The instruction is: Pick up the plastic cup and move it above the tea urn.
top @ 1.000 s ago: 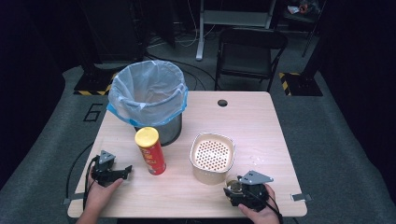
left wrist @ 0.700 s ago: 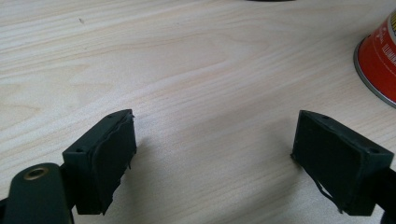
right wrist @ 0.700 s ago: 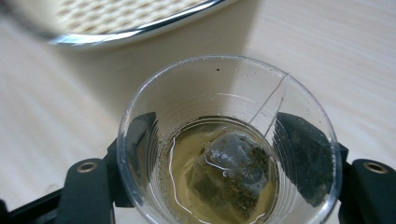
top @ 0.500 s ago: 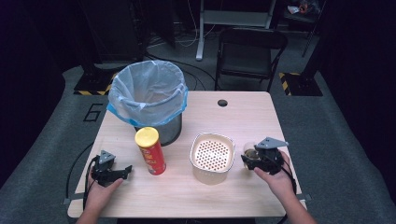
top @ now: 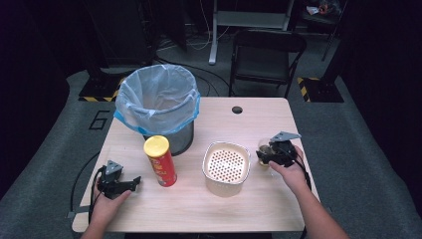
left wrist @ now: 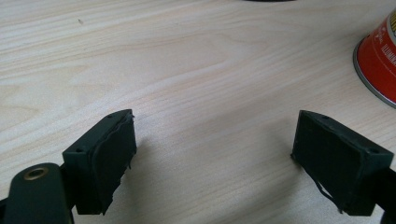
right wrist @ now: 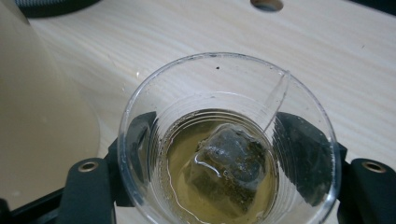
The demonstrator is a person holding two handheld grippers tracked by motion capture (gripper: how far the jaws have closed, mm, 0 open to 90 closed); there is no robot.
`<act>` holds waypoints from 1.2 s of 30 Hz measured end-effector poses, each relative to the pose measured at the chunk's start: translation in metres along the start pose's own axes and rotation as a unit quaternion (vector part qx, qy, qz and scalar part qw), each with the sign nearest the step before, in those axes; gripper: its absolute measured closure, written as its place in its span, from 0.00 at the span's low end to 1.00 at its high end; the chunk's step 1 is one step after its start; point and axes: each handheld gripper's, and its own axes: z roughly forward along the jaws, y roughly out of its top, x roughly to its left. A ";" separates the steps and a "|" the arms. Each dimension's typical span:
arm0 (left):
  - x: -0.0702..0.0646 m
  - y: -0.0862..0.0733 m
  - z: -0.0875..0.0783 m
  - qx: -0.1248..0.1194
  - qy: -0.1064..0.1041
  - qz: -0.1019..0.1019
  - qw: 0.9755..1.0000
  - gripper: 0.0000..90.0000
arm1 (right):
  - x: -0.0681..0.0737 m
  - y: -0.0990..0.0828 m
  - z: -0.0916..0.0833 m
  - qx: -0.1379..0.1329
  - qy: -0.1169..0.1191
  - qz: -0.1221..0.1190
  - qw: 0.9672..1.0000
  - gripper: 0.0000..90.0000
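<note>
On the pale wooden table (top: 278, 124), grained and matt, the right gripper (top: 264, 155) has its two black jaws set either side of a clear plastic cup (right wrist: 229, 140), the pads pressed against its ribbed wall at about a middling width. The cup sits near the table's right edge, just beside the cream colander (top: 226, 167), and from the right gripper view it is round-rimmed, thin and see-through, with a shallow pool of yellowish tea at the bottom. One soaked tea bag (right wrist: 229, 163), a dark lumpy square, lies in the liquid, and a clear strip runs from it up to the rim.

The colander is one piece of smooth plastic, squarish with rounded corners, its floor dotted with many small holes. To its left stands a single tall crisp tube (top: 160, 162), a red cylinder with a flat yellow lid and a metal rim at its foot, upright and well apart from the cup. Behind the tube is one round mesh waste bin (top: 157, 107), lined with a crinkled, pale blue plastic bag folded over its rim.

The left gripper (top: 130, 183) rests low at the near left corner of the table, its jaws spread wide with only bare wood between the rough black pads (left wrist: 112, 158), the tube's base a little to one side.

A round cable hole (top: 237, 109) sits near the table's far edge.
</note>
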 end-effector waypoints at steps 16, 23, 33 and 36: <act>0.000 0.000 0.000 -0.001 0.000 0.000 1.000 0.14 | -0.014 -0.027 -0.008 -0.002 0.011 0.017 1.000 0.28; 0.000 0.000 0.000 -0.001 0.000 0.000 1.000 0.14 | -0.015 -0.033 -0.012 0.016 -0.017 0.006 1.000 0.21; 0.000 0.000 0.000 0.000 0.000 0.000 1.000 0.14 | -0.018 -0.040 -0.024 0.012 -0.030 0.012 0.999 0.23; 0.000 0.000 0.000 0.001 0.000 0.000 1.000 0.14 | -0.016 -0.044 -0.034 -0.014 -0.018 0.022 1.000 0.23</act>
